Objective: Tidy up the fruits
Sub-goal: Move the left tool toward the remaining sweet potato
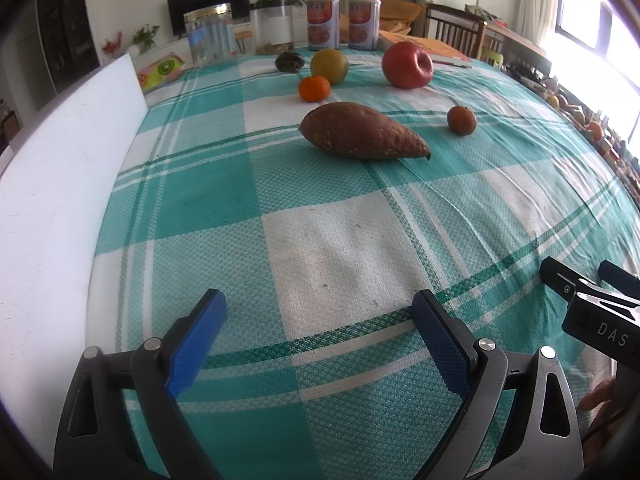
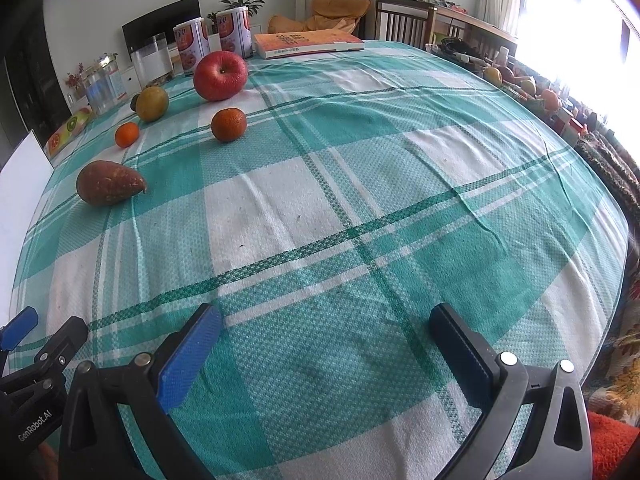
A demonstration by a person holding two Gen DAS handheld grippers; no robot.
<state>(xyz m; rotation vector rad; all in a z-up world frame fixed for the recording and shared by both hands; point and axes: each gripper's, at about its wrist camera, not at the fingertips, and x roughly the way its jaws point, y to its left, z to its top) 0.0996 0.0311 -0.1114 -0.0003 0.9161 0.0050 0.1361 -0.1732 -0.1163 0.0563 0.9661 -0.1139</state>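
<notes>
Left wrist view shows my left gripper (image 1: 318,316) with its fingers spread wide and nothing between them, poised over bare checked cloth on the bench (image 1: 280,184). Right wrist view shows my right gripper (image 2: 326,330) likewise released and empty.

All the produce lies well ahead of both tools. The sweet potato (image 1: 362,131) is nearest my left side. Beyond it sit a small orange (image 1: 314,88), a yellow-green fruit (image 1: 329,65) and a dark fruit (image 1: 289,61). The red apple (image 1: 407,65) and a brownish tangerine (image 1: 461,120) lie further right. I see no bowl or tray to sort them into.

Risks, as I judge them: the round fruits could roll if one finger nudges them before the other closes. The loose, wrinkled cloth may drag under a low approach. The apple looks wide for my span, so a shallow grasp might squirt it out toward the tins (image 1: 324,22). The tapered sweet potato could pivot if pinched near its tip.
</notes>
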